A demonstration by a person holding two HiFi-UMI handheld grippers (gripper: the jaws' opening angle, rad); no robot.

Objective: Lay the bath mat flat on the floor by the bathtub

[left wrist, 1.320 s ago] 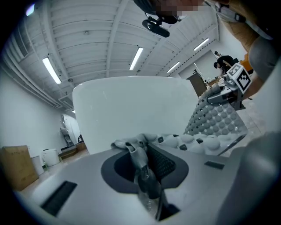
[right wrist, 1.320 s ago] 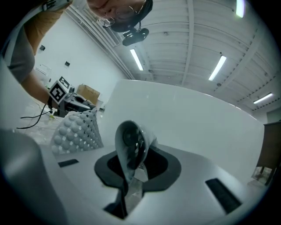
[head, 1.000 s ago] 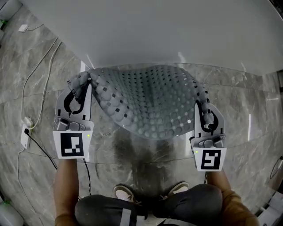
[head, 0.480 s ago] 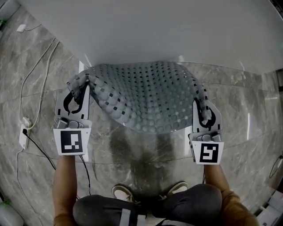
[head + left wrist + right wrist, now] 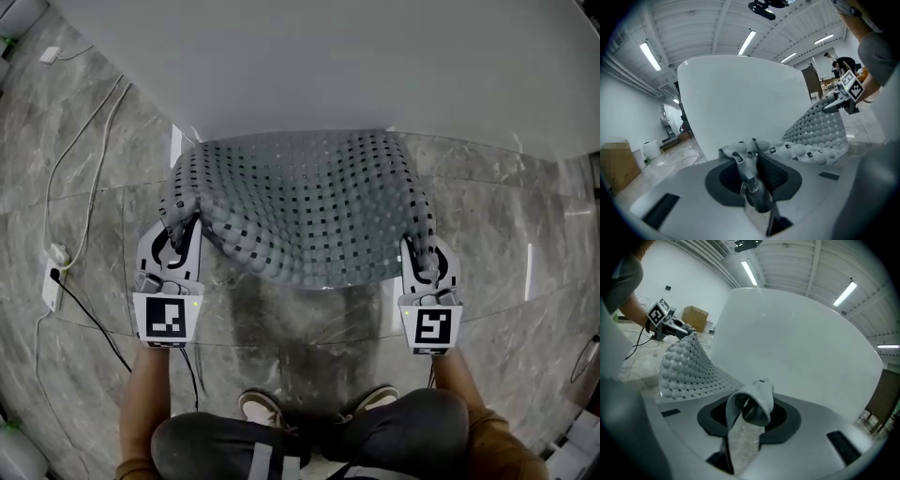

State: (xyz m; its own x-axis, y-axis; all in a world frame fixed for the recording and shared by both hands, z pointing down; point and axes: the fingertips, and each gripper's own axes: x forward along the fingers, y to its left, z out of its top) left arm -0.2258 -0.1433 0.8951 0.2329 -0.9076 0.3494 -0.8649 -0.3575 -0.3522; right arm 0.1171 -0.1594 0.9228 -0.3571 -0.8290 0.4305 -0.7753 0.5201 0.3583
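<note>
The grey bath mat (image 5: 300, 206), studded with bumps and holes, hangs spread between both grippers just in front of the white bathtub (image 5: 328, 66), sagging low over the marble floor. My left gripper (image 5: 176, 246) is shut on the mat's near left corner, which lies crumpled between its jaws (image 5: 751, 154). My right gripper (image 5: 422, 264) has the near right corner curled into a loop between its jaws (image 5: 754, 401). These jaws have just been opening, and the loop still fills the gap. Each gripper view shows the mat (image 5: 820, 126) (image 5: 689, 366) running to the other gripper.
White cables (image 5: 84, 169) and a power strip (image 5: 53, 281) lie on the floor to the left. The person's shoes (image 5: 262, 408) stand just behind the mat. A cardboard box (image 5: 695, 315) sits far off beyond the tub.
Both grippers have come down and nearer to the person. The mat has sunk with them and spread wider and flatter along the tub's side.
</note>
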